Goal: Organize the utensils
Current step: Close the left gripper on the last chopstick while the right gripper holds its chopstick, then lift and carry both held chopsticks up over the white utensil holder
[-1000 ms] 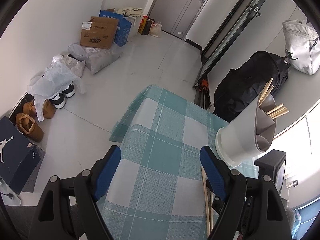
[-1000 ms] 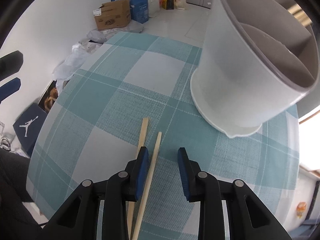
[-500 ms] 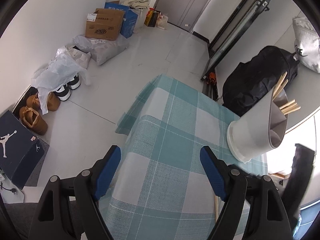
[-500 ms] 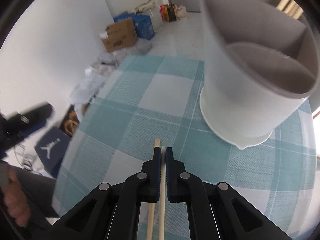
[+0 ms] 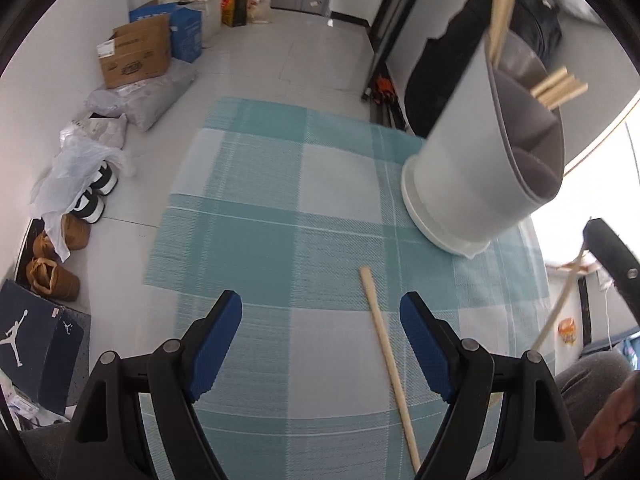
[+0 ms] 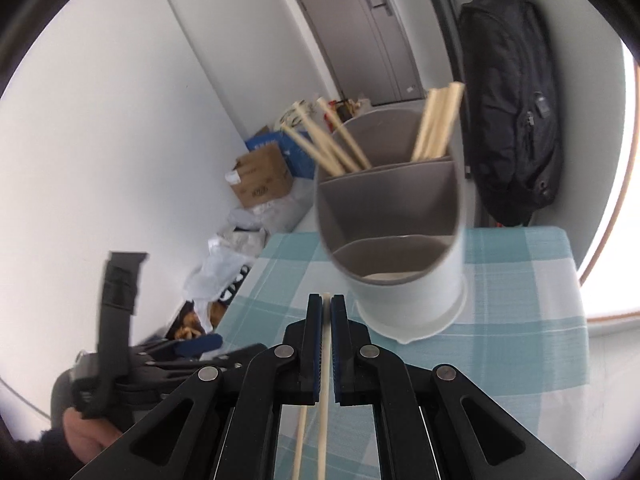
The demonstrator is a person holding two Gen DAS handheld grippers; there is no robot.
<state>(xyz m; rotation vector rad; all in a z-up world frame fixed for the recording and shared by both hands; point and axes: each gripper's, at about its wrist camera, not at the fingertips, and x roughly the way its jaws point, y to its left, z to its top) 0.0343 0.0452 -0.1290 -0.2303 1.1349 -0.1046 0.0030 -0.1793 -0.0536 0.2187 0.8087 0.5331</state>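
A white utensil holder with grey dividers stands on the teal checked tablecloth. Wooden chopsticks lean in its far compartments, while the near one looks bare. My right gripper is shut on a single chopstick, held in the air just short of the holder. In the left wrist view this chopstick hangs at the right edge. My left gripper is open above the cloth. A second chopstick lies flat on the cloth near its right finger, untouched.
A black backpack hangs behind the table. Cardboard boxes, plastic bags, shoes and a dark shoe box sit on the floor to the left. The table's left and far edges drop to the floor.
My right gripper closed on one of the two chopsticks and lifted it off the cloth toward the holder. My left gripper swung right over the chopstick left lying there.
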